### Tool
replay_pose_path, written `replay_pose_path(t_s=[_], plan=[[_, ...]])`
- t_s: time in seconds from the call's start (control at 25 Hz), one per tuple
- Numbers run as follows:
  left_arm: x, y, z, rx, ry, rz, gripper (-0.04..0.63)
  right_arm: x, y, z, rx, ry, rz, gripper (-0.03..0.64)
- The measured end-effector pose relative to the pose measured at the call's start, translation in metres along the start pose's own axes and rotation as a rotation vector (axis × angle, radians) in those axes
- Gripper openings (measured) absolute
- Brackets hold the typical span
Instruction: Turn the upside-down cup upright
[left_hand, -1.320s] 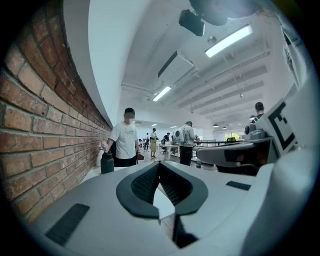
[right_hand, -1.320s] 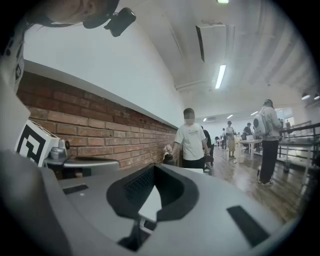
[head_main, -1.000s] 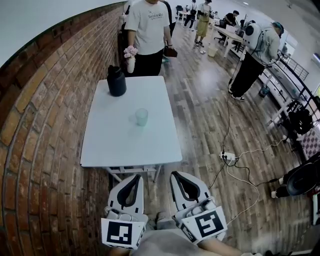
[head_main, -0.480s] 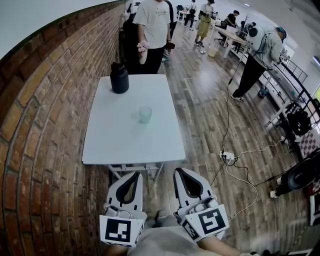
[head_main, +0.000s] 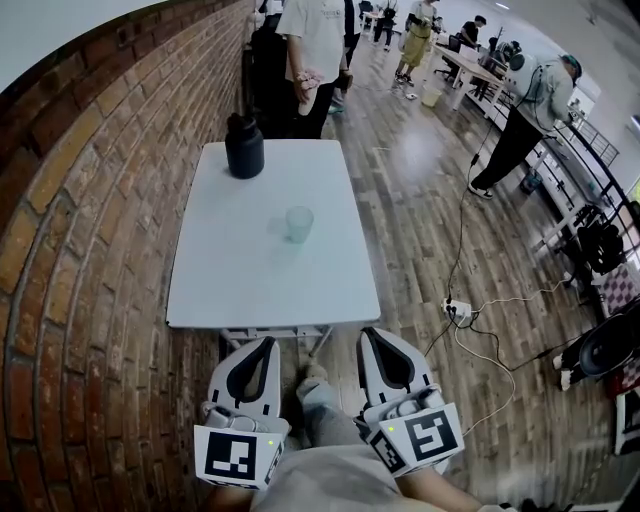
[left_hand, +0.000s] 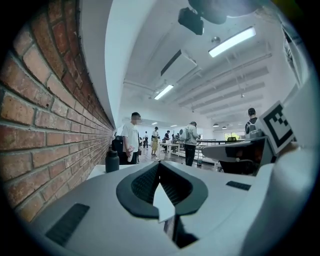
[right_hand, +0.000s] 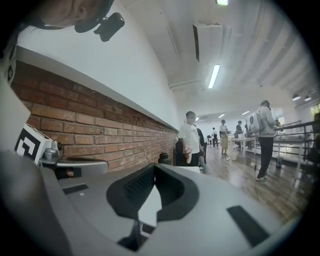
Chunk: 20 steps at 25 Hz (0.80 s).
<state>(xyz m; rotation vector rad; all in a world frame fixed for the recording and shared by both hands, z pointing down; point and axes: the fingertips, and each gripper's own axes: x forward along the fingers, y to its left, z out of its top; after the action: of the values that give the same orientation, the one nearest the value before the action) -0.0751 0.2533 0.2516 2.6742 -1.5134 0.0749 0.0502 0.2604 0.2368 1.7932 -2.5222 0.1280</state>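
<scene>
Cup (head_main: 299, 223) near the middle of the white table (head_main: 235, 275), untouched, well ahead of left gripper (head_main: 263, 345) and right gripper (head_main: 375, 335), both level, side by side short of the near edge, jaws pressed together on nothing, presumably mid-approach.

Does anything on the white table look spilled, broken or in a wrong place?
Nothing stands out. The pale cup stands alone near the middle of the table, and the dark bottle stands upright at its far end. No spill or damage shows. Whether the cup is mouth-down is too small to tell.
</scene>
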Motion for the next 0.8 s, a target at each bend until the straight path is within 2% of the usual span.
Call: replay_pose_path(t_s=[0.36, 0.8], plan=[[0.049, 0.024, 0.003, -0.004, 0.001, 0.008, 0.01, 0.053, -0.019, 0.0, 0.009, -0.003, 0.014, 0.006], [0.136, 0.06, -0.002, -0.017, 0.037, 0.042, 0.01, 0.145, -0.062, -0.007, 0.014, 0.034, 0.062, 0.006]])
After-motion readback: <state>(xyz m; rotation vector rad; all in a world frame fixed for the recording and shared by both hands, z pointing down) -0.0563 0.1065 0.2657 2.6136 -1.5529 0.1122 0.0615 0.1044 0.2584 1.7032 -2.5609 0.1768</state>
